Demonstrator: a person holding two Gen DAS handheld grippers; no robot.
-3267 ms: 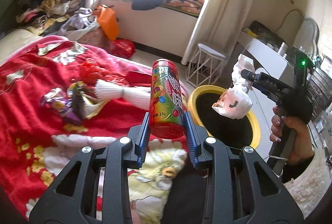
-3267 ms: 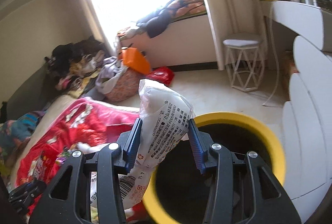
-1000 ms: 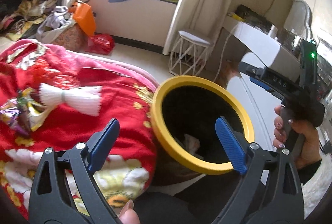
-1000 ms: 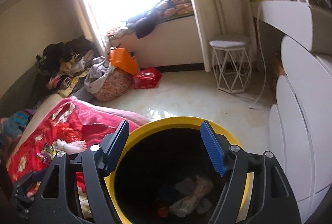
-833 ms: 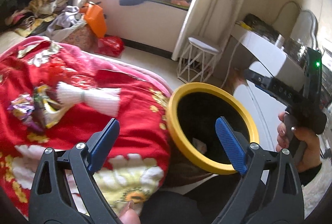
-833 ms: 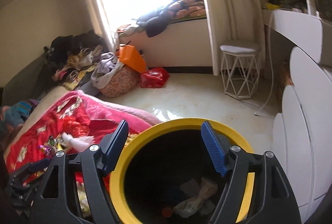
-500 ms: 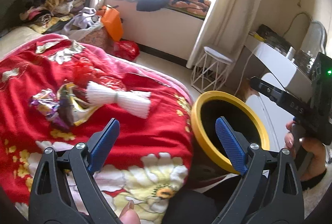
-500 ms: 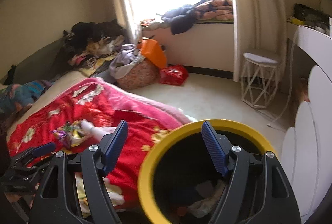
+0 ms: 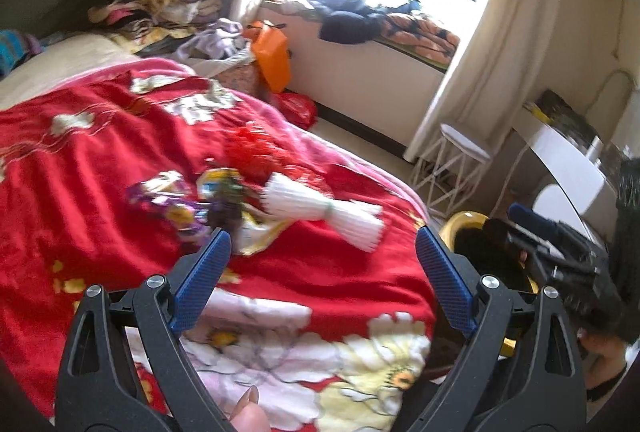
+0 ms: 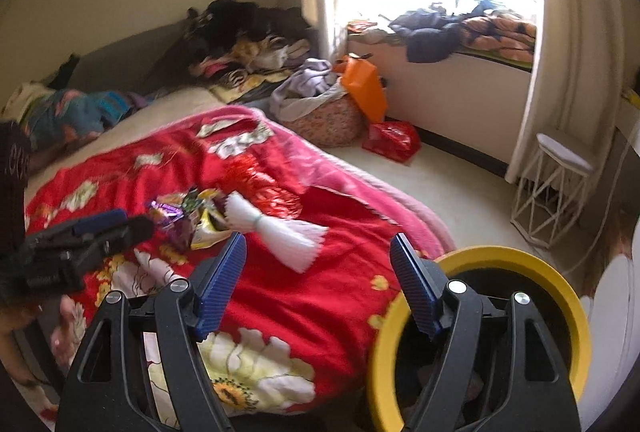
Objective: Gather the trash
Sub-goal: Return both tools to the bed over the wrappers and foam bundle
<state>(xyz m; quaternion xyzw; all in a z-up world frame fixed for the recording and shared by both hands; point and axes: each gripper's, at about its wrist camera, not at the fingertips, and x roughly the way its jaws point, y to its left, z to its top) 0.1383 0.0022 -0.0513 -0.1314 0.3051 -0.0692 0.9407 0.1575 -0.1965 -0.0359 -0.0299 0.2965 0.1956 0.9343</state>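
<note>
Trash lies on the red floral blanket: a white bundle tied in the middle, a yellow wrapper, a purple wrapper and red crinkled plastic. The same pile shows in the right wrist view, with the white bundle and the wrappers. My left gripper is open and empty above the blanket, just short of the pile. My right gripper is open and empty, between the pile and the yellow-rimmed bin. The bin is partly hidden behind the right gripper's body.
A white wire stool stands by the curtain. An orange bag, a red bag and a laundry basket sit on the floor below the window ledge. Clothes are piled at the head of the bed. A white desk is at the right.
Both grippers dropped their items (can, white bag) into the bin and opened. They have since swung left from above the bin toward the trash pile on the blanket.
</note>
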